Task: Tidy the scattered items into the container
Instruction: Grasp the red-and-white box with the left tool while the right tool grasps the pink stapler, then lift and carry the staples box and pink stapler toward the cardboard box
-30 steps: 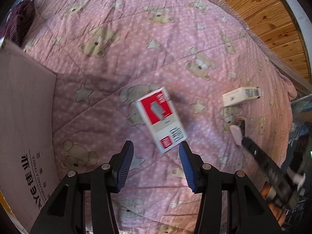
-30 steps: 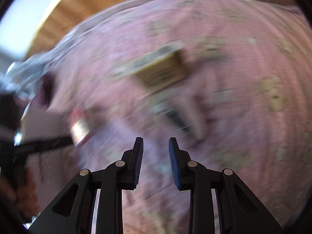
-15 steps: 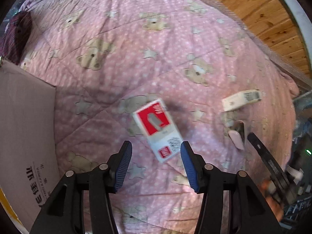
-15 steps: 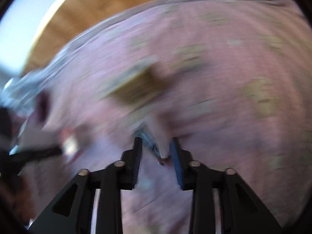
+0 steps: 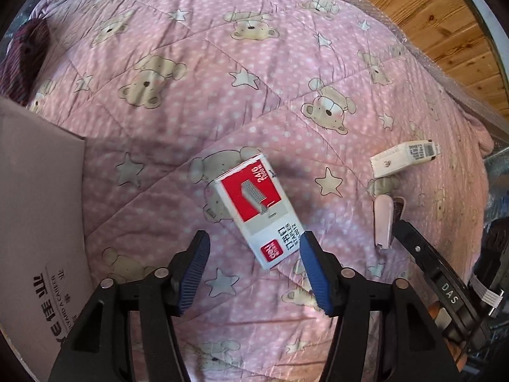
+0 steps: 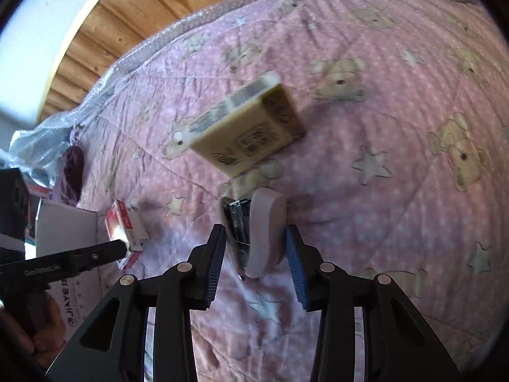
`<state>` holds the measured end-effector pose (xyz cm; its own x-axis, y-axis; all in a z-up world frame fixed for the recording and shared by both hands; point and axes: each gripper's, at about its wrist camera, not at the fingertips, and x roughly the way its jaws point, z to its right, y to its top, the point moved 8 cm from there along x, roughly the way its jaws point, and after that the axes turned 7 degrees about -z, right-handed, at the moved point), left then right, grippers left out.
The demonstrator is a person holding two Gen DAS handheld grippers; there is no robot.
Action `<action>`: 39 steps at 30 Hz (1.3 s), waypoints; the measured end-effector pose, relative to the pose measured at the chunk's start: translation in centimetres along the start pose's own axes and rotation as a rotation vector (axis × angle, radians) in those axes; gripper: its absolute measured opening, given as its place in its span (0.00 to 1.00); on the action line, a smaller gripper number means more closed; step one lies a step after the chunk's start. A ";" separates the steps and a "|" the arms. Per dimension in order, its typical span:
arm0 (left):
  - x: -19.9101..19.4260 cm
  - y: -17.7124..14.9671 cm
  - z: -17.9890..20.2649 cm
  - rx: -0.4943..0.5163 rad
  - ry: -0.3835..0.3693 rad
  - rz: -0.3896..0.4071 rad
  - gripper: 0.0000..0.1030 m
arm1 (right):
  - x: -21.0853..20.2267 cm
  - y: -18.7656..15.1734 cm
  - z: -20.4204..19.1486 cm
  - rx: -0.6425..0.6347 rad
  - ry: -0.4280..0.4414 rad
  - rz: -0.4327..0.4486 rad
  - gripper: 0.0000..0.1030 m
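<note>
The red-and-white staple box (printed "24/6") lies beside the cardboard box. The left gripper gapes wide at its corner. The right gripper, jaws apart, straddles a pink stapler farther off.

Daylight brightening both views, soft shadows falling on the quilt, fisheye edges bending, right view blurring slightly

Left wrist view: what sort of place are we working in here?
Most likely a bedroom at home: the work surface is a bed covered by a pink quilt printed with bears and stars, with wood-panelled wall behind it. A cardboard box sits on the quilt's edge.
</note>
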<state>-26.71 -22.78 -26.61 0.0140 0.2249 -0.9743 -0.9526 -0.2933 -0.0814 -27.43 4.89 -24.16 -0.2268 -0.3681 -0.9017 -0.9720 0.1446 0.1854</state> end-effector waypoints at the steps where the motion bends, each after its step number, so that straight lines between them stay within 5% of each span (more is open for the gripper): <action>1: 0.2 0.1 0.0 0.001 0.006 0.000 0.59 | -0.3 -0.1 -1.0 -0.045 -0.001 0.010 0.39; 17: -0.9 0.6 -4.0 -0.126 -0.019 0.044 0.66 | 1.6 -0.9 -3.3 -0.080 0.028 -0.020 0.41; 20: -0.8 1.8 -3.4 -0.114 -0.003 0.051 0.66 | 2.0 -1.2 -2.9 -0.066 0.007 -0.025 0.26; 22: -0.2 2.1 -3.6 -0.120 0.003 0.038 0.66 | 2.0 -1.4 -2.9 -0.064 0.006 -0.023 0.24; 27: 0.0 2.2 -4.5 -0.121 -0.055 0.036 0.44 | 1.6 -2.2 -2.7 -0.059 0.011 -0.026 0.24; 39: -0.3 -0.7 -8.9 -0.201 -0.052 0.022 0.40 | 1.6 -3.7 -2.6 -0.051 0.016 -0.051 0.24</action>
<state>-23.29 -30.95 -28.09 -0.0268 0.2624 -0.9646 -0.8726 -0.4768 -0.1055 -24.37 1.41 -25.24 -0.1773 -0.3882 -0.9044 -0.9841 0.0785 0.1592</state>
